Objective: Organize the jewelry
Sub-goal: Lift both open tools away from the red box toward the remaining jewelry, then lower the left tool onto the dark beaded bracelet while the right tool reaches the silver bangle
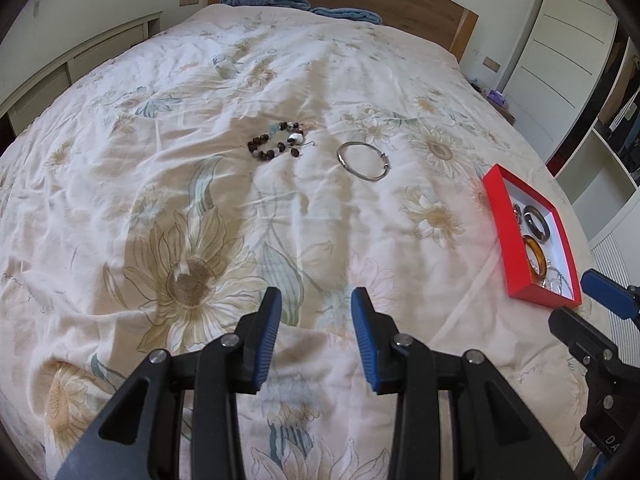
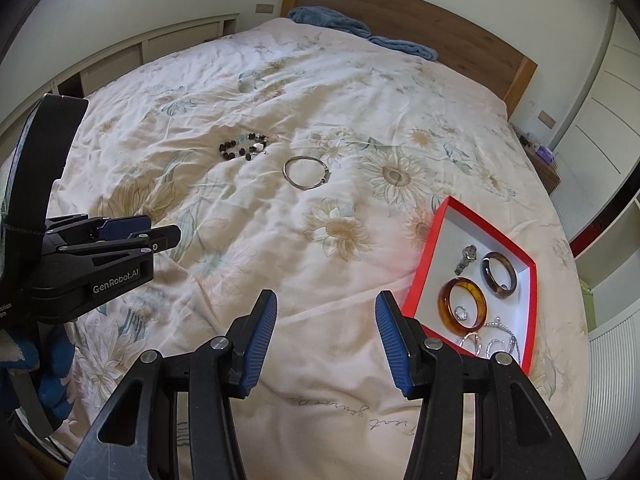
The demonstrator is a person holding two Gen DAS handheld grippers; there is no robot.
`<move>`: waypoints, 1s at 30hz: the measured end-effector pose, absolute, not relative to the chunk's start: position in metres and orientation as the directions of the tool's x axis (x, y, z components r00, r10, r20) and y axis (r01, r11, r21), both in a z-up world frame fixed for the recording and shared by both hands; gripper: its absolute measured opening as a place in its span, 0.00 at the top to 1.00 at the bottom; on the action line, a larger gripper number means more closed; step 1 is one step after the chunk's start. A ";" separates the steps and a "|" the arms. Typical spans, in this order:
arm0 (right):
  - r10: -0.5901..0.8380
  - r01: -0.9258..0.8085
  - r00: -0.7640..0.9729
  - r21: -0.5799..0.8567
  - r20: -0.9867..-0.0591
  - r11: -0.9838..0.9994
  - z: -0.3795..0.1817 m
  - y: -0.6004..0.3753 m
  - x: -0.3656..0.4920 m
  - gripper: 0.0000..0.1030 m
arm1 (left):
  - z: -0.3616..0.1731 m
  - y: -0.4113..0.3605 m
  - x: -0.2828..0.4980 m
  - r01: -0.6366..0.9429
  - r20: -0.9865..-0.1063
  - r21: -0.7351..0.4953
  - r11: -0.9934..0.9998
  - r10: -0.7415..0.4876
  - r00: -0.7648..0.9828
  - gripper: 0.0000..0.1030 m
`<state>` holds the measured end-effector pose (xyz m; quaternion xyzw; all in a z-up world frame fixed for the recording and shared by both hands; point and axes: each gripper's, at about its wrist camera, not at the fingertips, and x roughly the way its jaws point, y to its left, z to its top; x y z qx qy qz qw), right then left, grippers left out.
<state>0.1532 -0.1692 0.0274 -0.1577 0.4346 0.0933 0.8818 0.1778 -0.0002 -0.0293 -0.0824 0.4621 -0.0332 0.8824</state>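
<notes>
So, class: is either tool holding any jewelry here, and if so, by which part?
Nothing is held. The left tool and right tool are both open and empty above the bedspread.

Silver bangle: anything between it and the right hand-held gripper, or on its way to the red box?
Nothing visible. Only bare quilt lies between the open right hand-held gripper and the silver bangle, and between the bangle and the red box.

Left gripper (image 1: 316, 300) and right gripper (image 2: 326, 304) angle downward, jaws apart, empty.
</notes>
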 end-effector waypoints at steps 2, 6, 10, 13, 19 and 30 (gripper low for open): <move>0.027 -0.304 0.602 -0.198 -0.798 0.932 0.026 -0.169 0.154 0.51 | -0.032 0.000 0.179 -0.019 -0.813 -0.179 0.984 -0.137 0.566 0.67; 0.026 -0.306 0.598 -0.199 -0.801 0.931 0.024 -0.169 0.156 0.51 | -0.035 0.000 0.182 -0.019 -0.816 -0.180 0.983 -0.139 0.561 0.67; 0.026 -0.311 0.592 -0.198 -0.805 0.930 0.022 -0.168 0.157 0.51 | -0.038 0.000 0.183 -0.018 -0.821 -0.182 0.983 -0.141 0.554 0.67; 0.028 -0.314 0.587 -0.196 -0.809 0.929 0.020 -0.167 0.159 0.51 | -0.041 0.000 0.184 -0.019 -0.823 -0.183 0.983 -0.142 0.550 0.67; 0.028 -0.319 0.580 -0.195 -0.814 0.928 0.016 -0.165 0.161 0.51 | -0.045 0.002 0.186 -0.025 -0.827 -0.183 0.983 -0.140 0.544 0.67; 0.031 -0.326 0.565 -0.188 -0.825 0.927 0.010 -0.162 0.164 0.51 | -0.050 0.003 0.188 -0.027 -0.831 -0.185 0.982 -0.142 0.537 0.67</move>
